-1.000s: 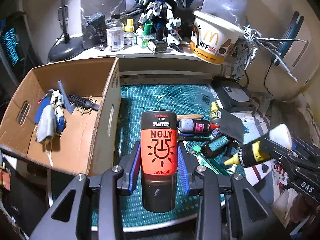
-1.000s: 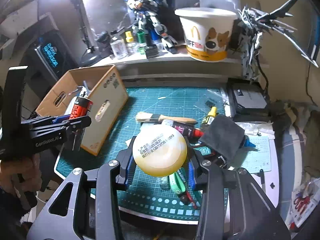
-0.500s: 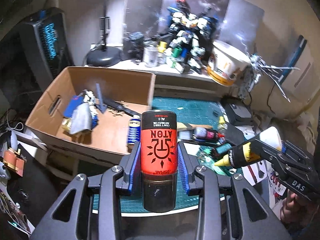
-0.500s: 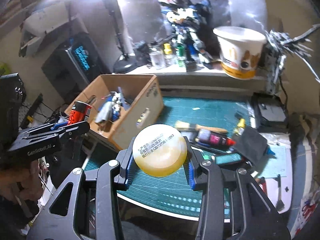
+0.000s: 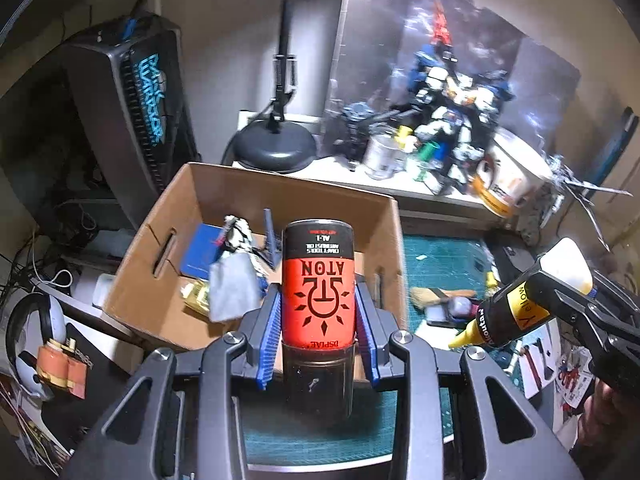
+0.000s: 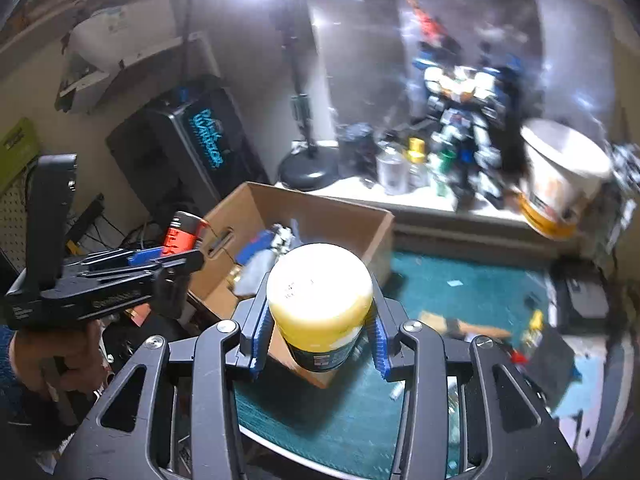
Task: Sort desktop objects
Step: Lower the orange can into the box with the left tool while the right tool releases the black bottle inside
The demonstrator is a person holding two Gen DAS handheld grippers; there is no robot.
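My left gripper [image 5: 318,334] is clamped on the red and black bottle [image 5: 318,308]. The bottle stands upright between my two blue finger pads [image 5: 269,334], one pad pressed against each side of its red label. Its dark lower body extends below the pads; its black top rises above them. Behind the bottle lies the open cardboard box [image 5: 172,256], which holds a blue item and a grey cloth.

My right gripper [image 6: 318,330] is clamped on the yellow glue bottle [image 6: 319,304]. Its pale round base faces the camera, and the blue pads [image 6: 262,332] pinch the body on both sides. In the left wrist view the same bottle [image 5: 516,314] points its yellow nozzle down and to the left, above the green cutting mat [image 5: 444,256].

A brush [image 5: 440,294] lies on the mat to the right of the box.
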